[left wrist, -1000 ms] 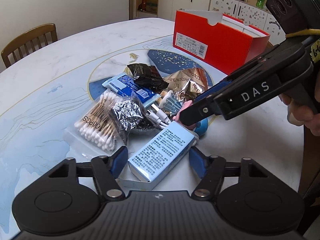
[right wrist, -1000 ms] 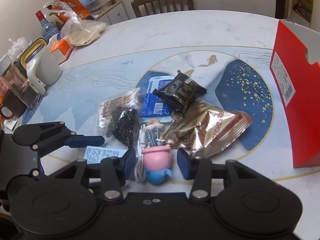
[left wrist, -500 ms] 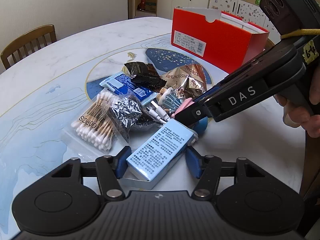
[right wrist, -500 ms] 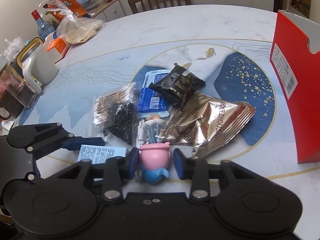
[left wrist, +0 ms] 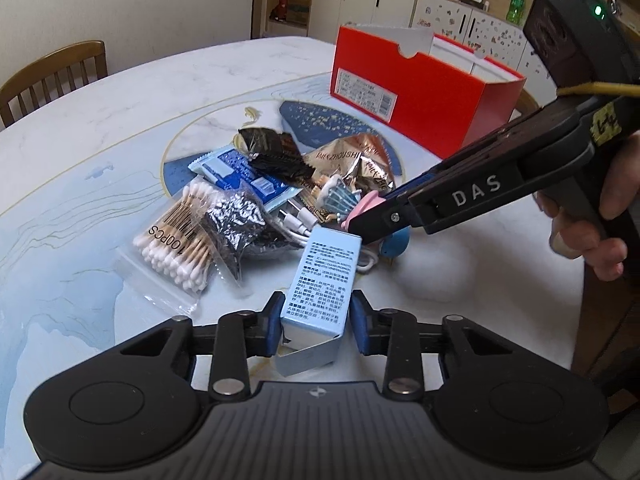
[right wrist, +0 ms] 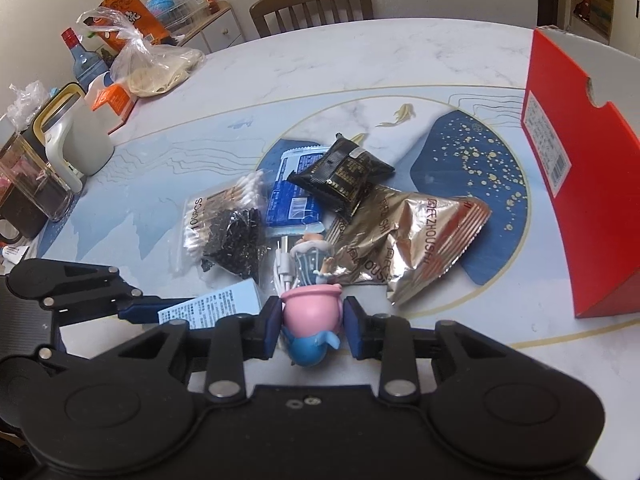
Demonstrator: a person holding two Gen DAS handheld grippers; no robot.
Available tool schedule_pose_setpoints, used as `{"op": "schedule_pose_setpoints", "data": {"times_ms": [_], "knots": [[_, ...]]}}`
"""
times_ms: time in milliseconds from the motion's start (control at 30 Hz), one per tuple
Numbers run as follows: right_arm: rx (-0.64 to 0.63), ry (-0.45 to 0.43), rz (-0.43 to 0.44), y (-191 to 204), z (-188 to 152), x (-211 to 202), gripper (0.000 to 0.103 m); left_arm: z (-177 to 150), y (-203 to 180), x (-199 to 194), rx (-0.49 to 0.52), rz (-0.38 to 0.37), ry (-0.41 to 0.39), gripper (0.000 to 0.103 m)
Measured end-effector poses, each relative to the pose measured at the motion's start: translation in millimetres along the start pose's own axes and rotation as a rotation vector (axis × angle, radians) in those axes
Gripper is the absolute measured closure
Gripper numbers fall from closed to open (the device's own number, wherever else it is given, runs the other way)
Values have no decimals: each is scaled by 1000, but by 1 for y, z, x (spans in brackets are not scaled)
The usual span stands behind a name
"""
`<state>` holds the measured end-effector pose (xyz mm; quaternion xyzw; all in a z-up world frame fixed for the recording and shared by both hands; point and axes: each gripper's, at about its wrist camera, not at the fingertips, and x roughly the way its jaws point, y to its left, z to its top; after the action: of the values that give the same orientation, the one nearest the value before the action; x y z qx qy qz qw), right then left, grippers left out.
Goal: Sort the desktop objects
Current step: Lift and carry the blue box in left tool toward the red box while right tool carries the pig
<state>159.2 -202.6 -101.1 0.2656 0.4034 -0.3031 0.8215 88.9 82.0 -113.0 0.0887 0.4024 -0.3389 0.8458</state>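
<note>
Clearly, both grippers are gripping at once at the near edge of the pile on the marble-patterned round table (left wrist: pixel 120 120). The left gripper (left wrist: pixel 316 322) is pinching the near end of a pale blue printed carton (left wrist: pixel 326 276), its blue pads pressed against the two long sides; the carton's opened end flap is hanging loose beneath, lying just in front of the pile. The right gripper (right wrist: pixel 307 322) is squeezing a small pink-and-blue toy figure (right wrist: pixel 311 320) at its pink upper part, beside a white charging cable (right wrist: pixel 282 264).

To do this well, I judge that each lift should be going straight up, slowly, since the cable is lying against the toy and could be dragged along, and the carton is touching the right gripper's finger at its far corner. The red cardboard shoebox (left wrist: pixel 420 92) standing open at the far side is probably the destination, though the pictures are not confirming that.

Counting what is lying in the pile: one clear bag of cotton swabs (left wrist: pixel 176 240), one bag of small black pieces (left wrist: pixel 236 224), one blue-and-white flat packet (left wrist: pixel 240 176), one black foil sachet (left wrist: pixel 276 152), one gold crinkled snack bag (right wrist: pixel 404 240), one small doll in a striped dress (right wrist: pixel 312 260), one cable, one carton, one toy.
</note>
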Motion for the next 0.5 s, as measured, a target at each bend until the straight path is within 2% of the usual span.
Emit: {"op": "schedule_pose_setpoints", "data": {"times_ms": [367,500], "knots": [[-11,-30,-3,-1,-2,-24,71,7,-6,-24,-30,1,-43,71],[-12,-17,-21,-2,-5,-25,71,6,-8,-27,-44,7,-42,71]]}}
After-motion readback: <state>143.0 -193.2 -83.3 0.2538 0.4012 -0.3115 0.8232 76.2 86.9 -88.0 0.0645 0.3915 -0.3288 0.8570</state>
